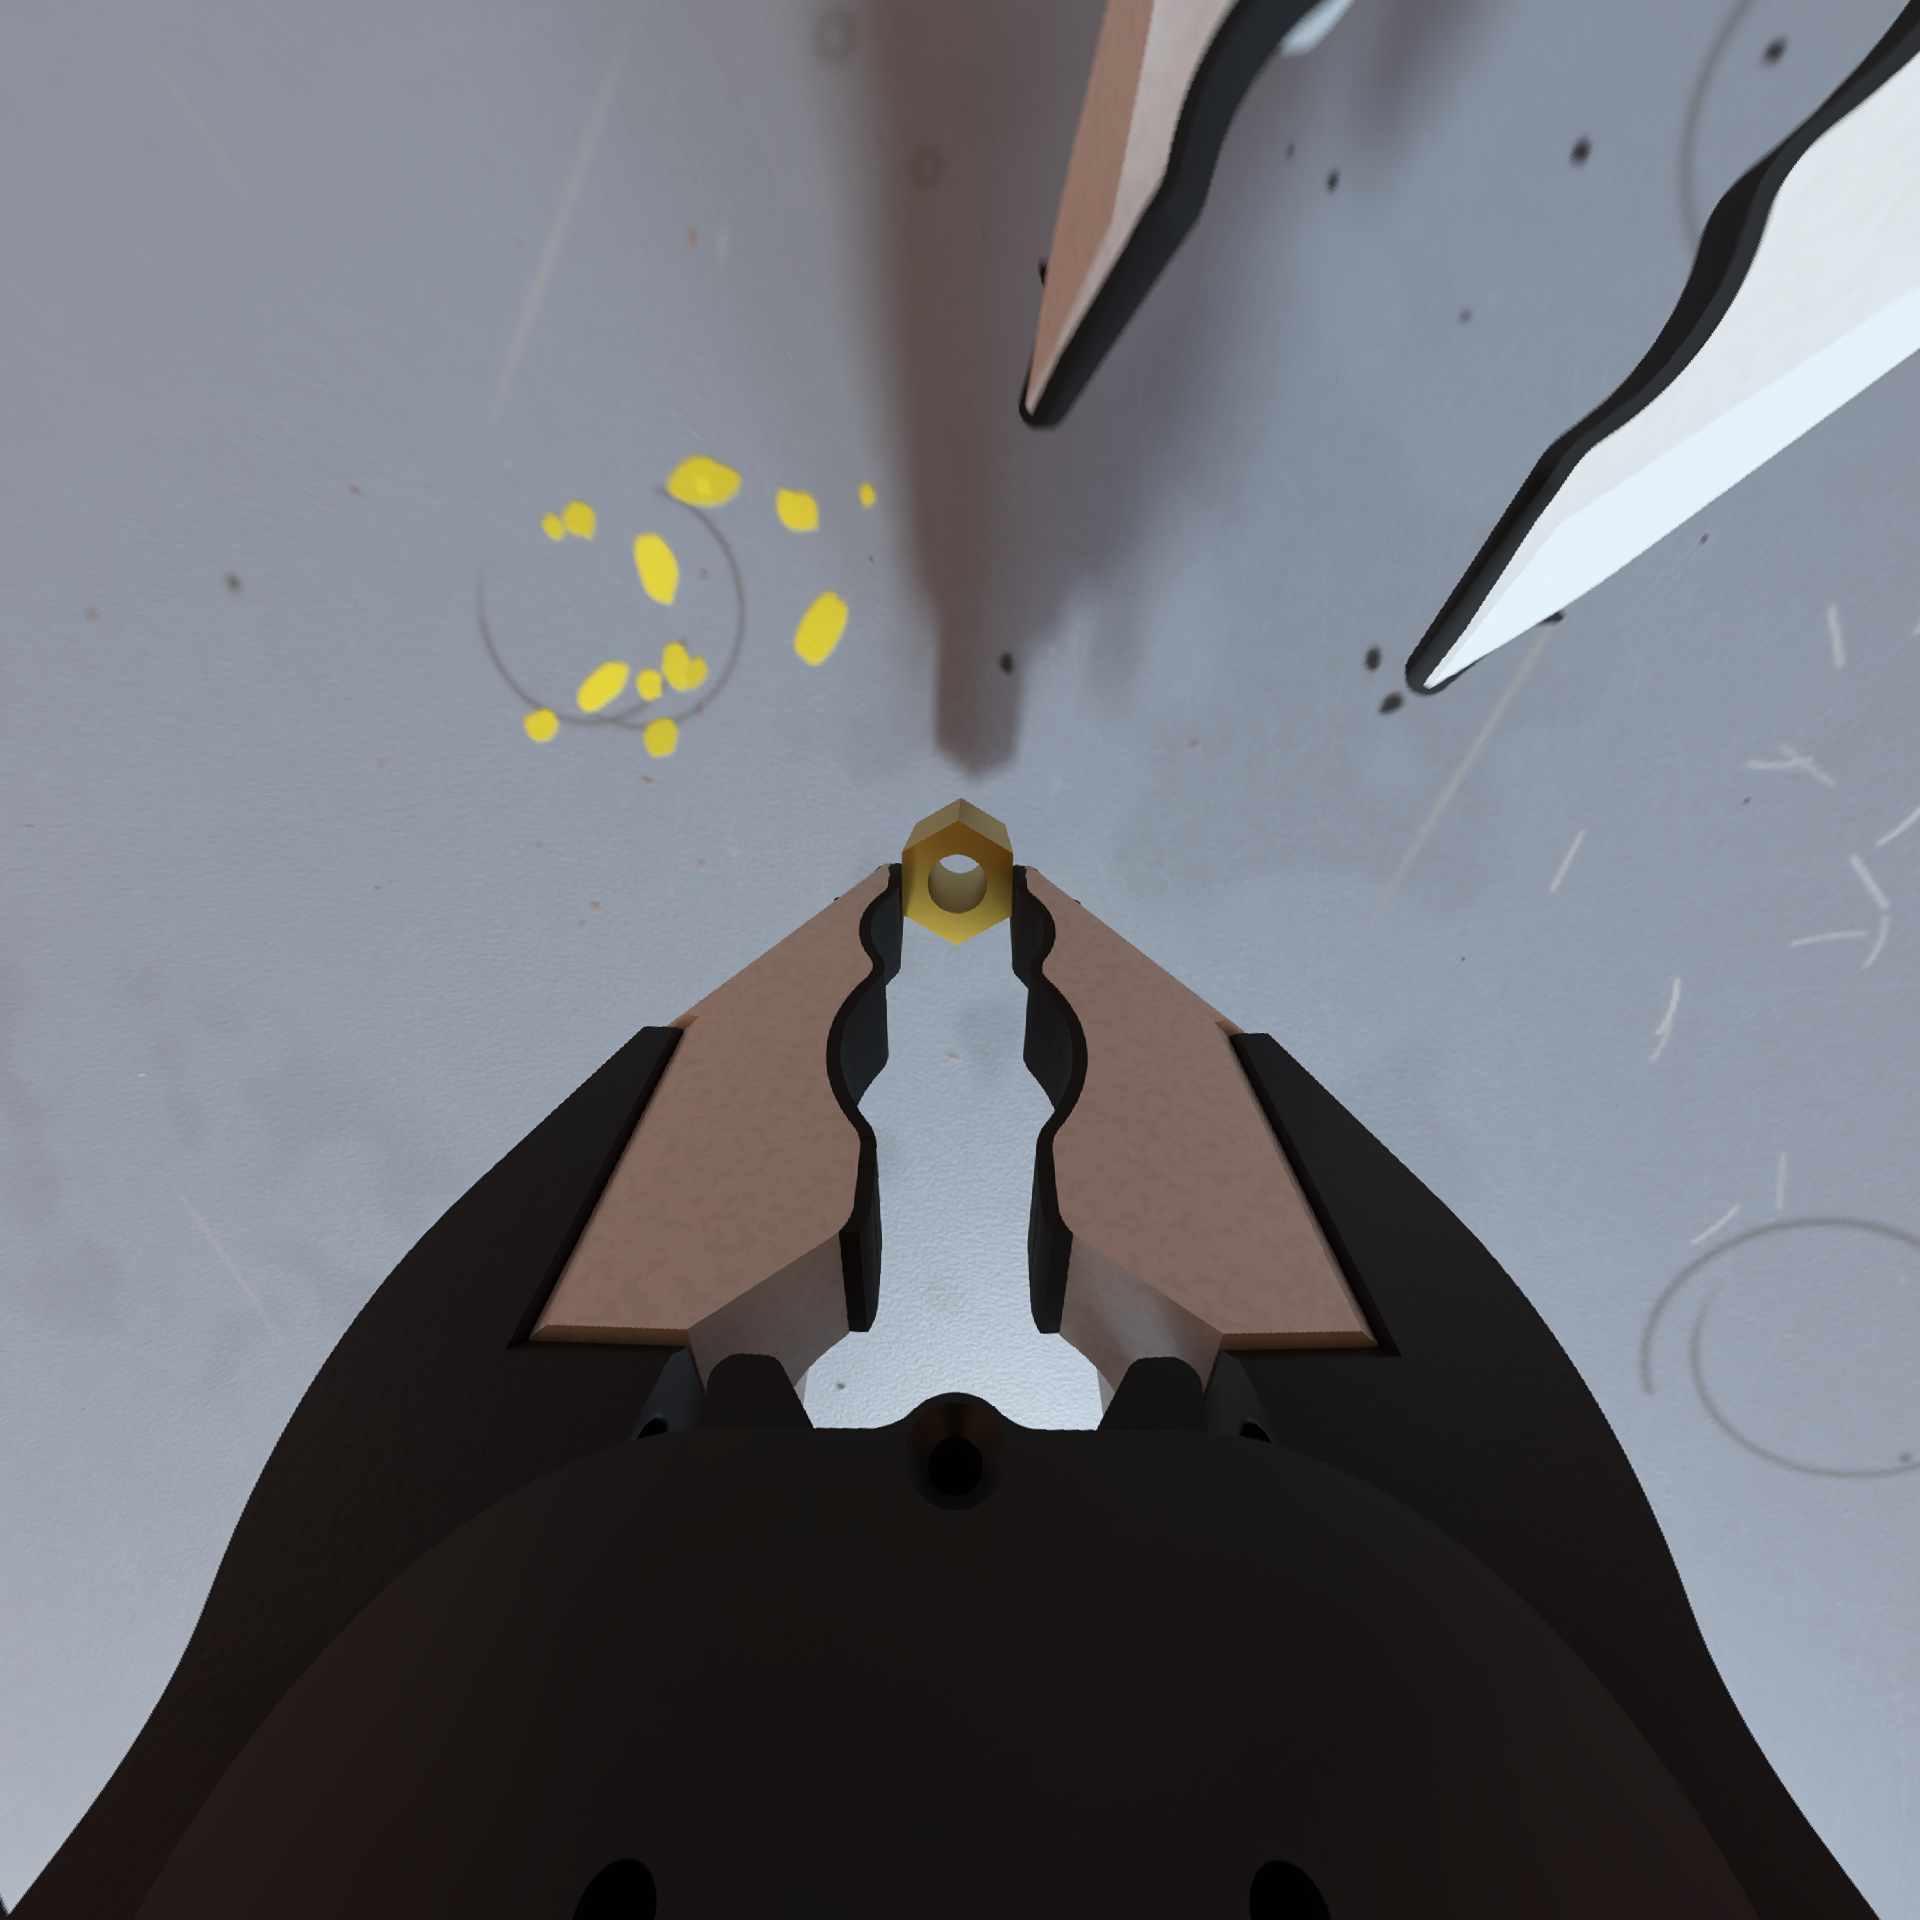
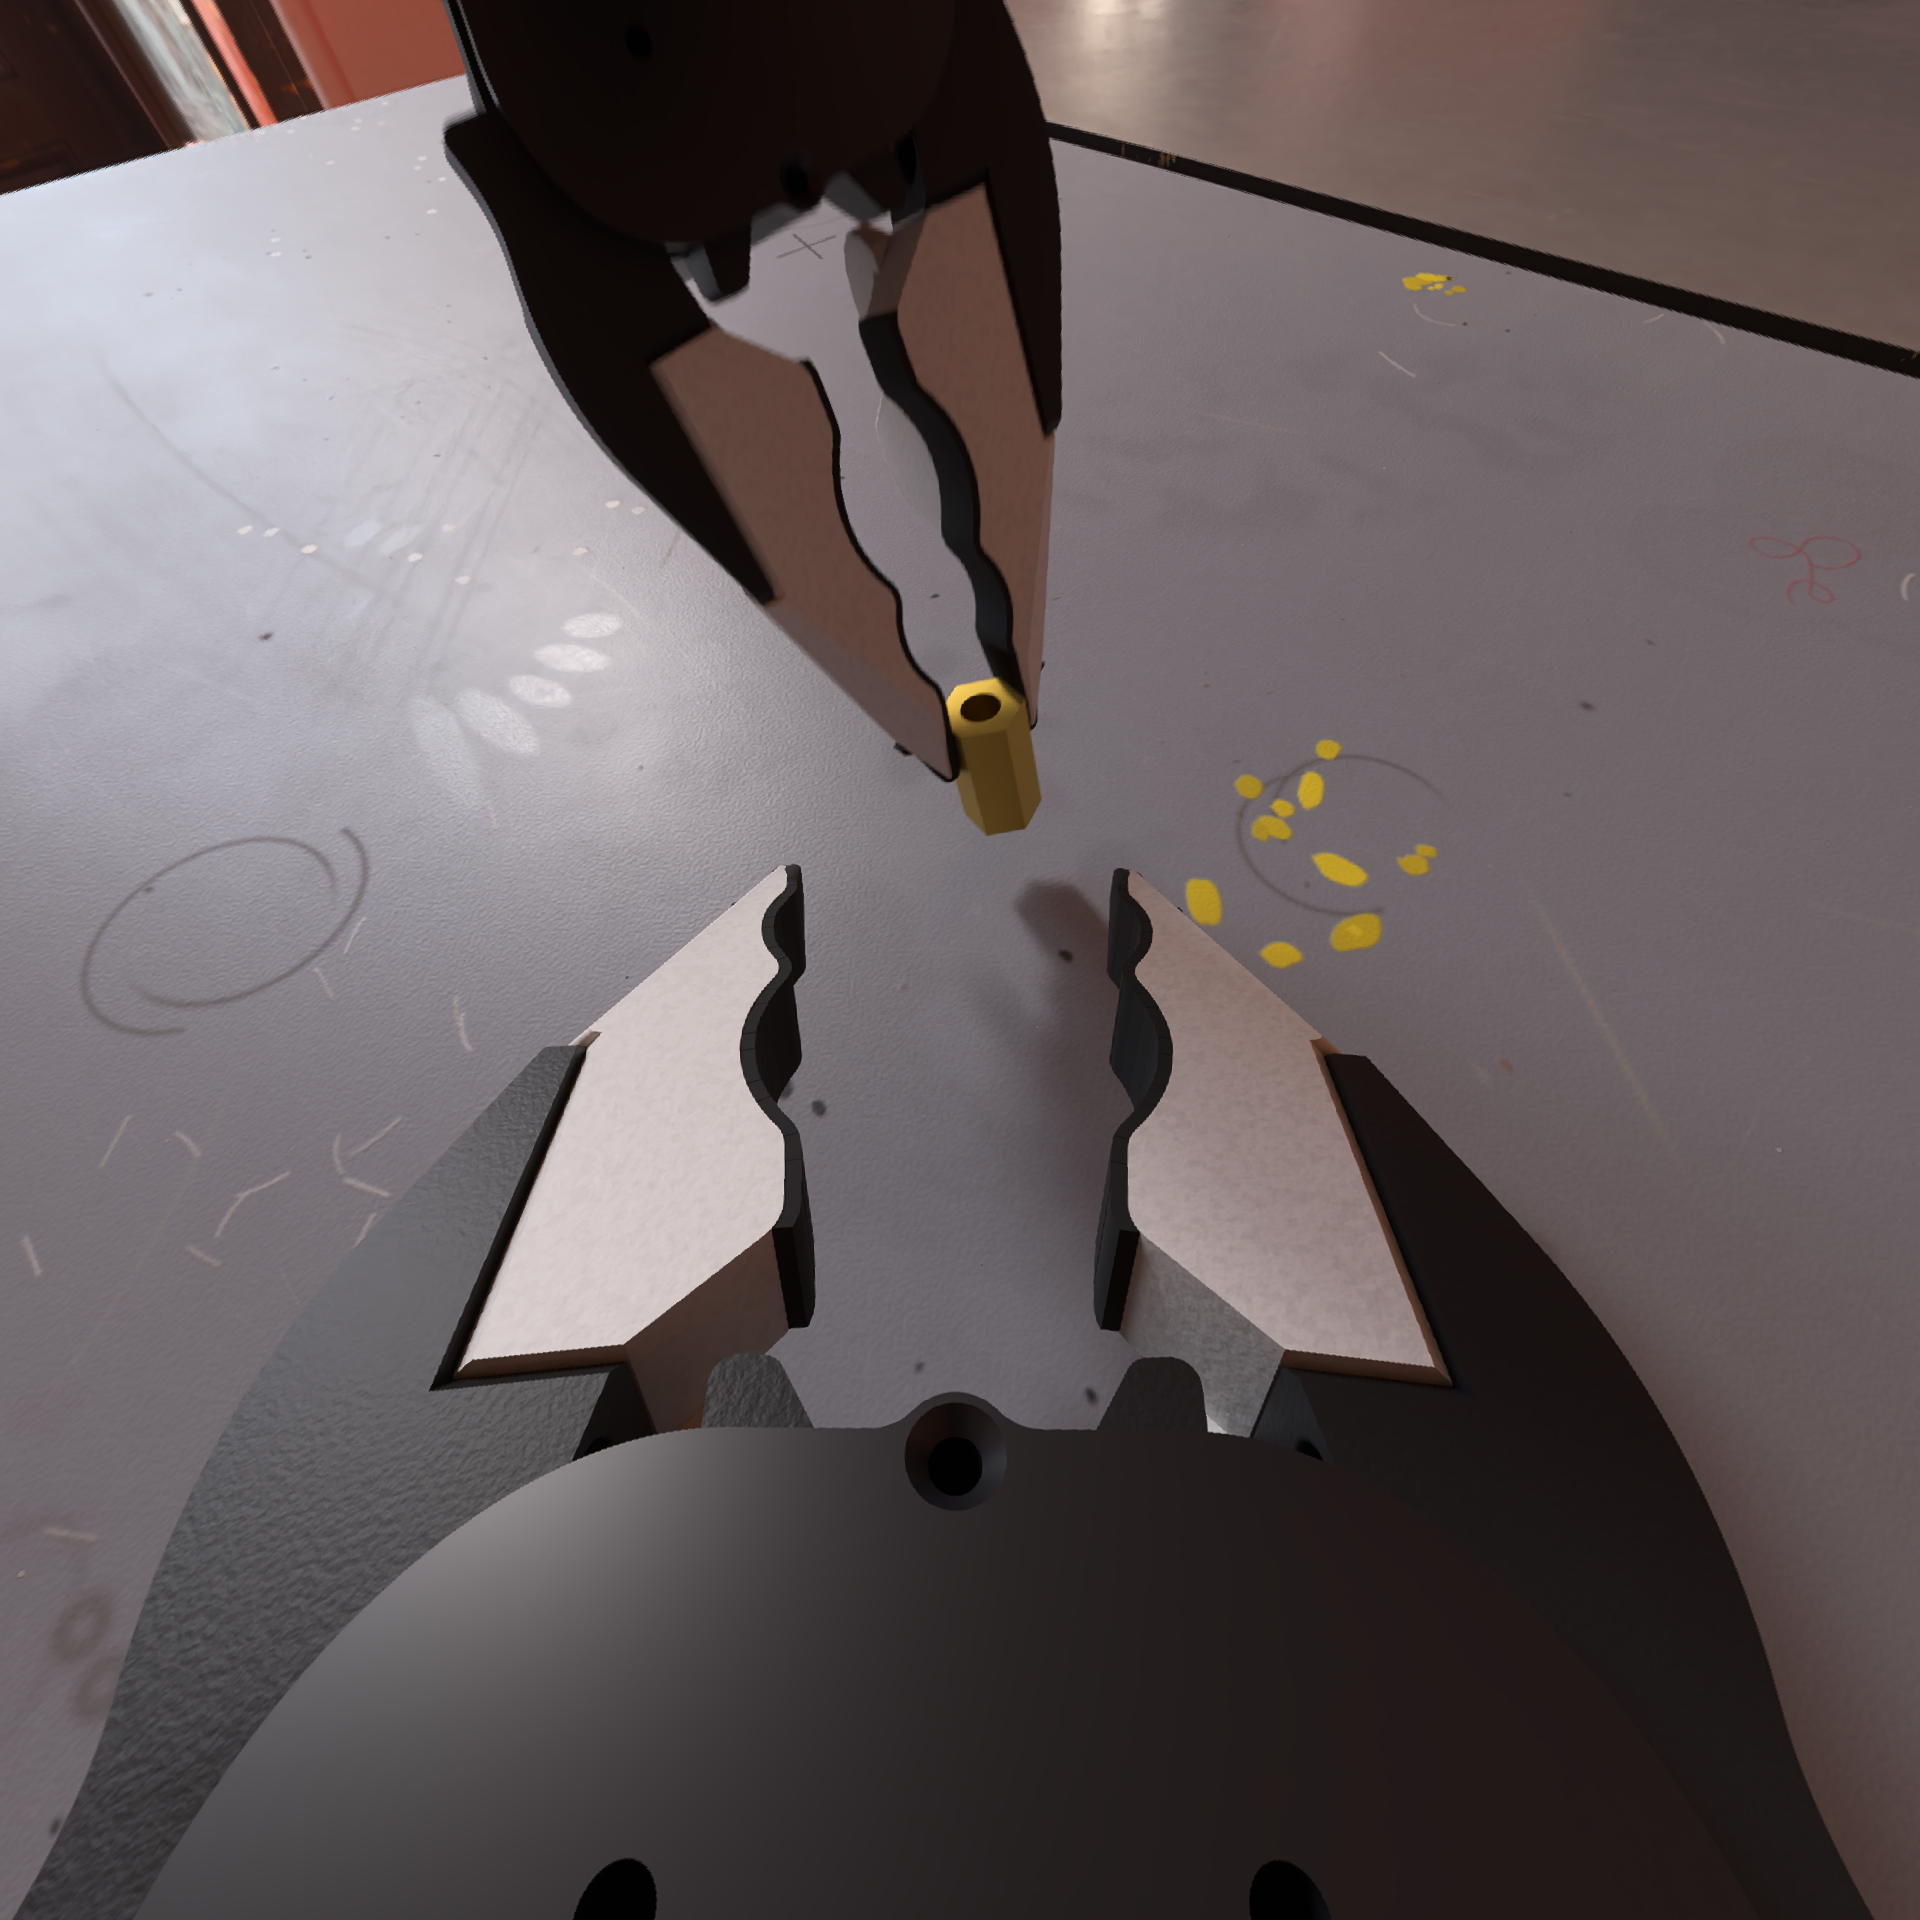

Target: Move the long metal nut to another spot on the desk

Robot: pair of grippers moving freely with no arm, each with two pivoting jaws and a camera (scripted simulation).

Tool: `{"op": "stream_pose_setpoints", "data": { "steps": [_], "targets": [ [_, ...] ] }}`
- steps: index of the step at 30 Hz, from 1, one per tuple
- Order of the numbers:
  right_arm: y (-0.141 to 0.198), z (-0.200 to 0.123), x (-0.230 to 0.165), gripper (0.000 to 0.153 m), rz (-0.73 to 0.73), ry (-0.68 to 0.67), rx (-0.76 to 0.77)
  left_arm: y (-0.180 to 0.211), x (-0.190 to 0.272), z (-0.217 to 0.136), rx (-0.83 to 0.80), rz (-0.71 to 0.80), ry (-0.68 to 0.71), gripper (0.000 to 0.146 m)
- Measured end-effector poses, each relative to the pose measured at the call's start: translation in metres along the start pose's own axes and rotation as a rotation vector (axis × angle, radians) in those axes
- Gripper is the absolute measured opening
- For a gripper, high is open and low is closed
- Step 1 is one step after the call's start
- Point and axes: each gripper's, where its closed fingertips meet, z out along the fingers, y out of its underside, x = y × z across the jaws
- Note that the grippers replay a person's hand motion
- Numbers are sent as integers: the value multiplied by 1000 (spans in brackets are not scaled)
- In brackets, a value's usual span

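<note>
The long metal nut (image 1: 956, 873) is a brass-yellow hexagonal sleeve with a round bore. My left gripper (image 1: 956, 883) is shut on it at the fingertips and holds it upright above the grey desk (image 1: 312, 1039). In the right wrist view the nut (image 2: 995, 756) hangs from the left gripper's tan fingers (image 2: 883, 644), clear of the desk, with its shadow below. My right gripper (image 2: 956, 883) is open and empty, just in front of and below the nut. Its pale fingers (image 1: 1621, 499) show at the upper right of the left wrist view.
Yellow paint blotches (image 1: 675, 603) lie on the desk left of the nut; they also show in the right wrist view (image 2: 1320, 862). Pencil circles and scratches mark the desk (image 2: 218, 935). The desk's dark far edge (image 2: 1455, 239) runs at the back right.
</note>
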Motion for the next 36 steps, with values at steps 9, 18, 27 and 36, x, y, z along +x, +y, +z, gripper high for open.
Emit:
{"op": "stream_pose_setpoints", "data": {
  "steps": [9,18,27,36],
  "targets": [
    [1,1,0,59,-2,-3,-6,34,-3,-4,-118,11,-2,20],
    [1,2,1,58,1,0,-8,18,7,9,-87,0,32,20],
    [1,1,-1,58,-12,-8,-5,17,1,-1,-71,-18,-32,45],
    [-10,-3,17,56,40,14,33,60,-65,-141,558,-453,-468,54]
  ]
}}
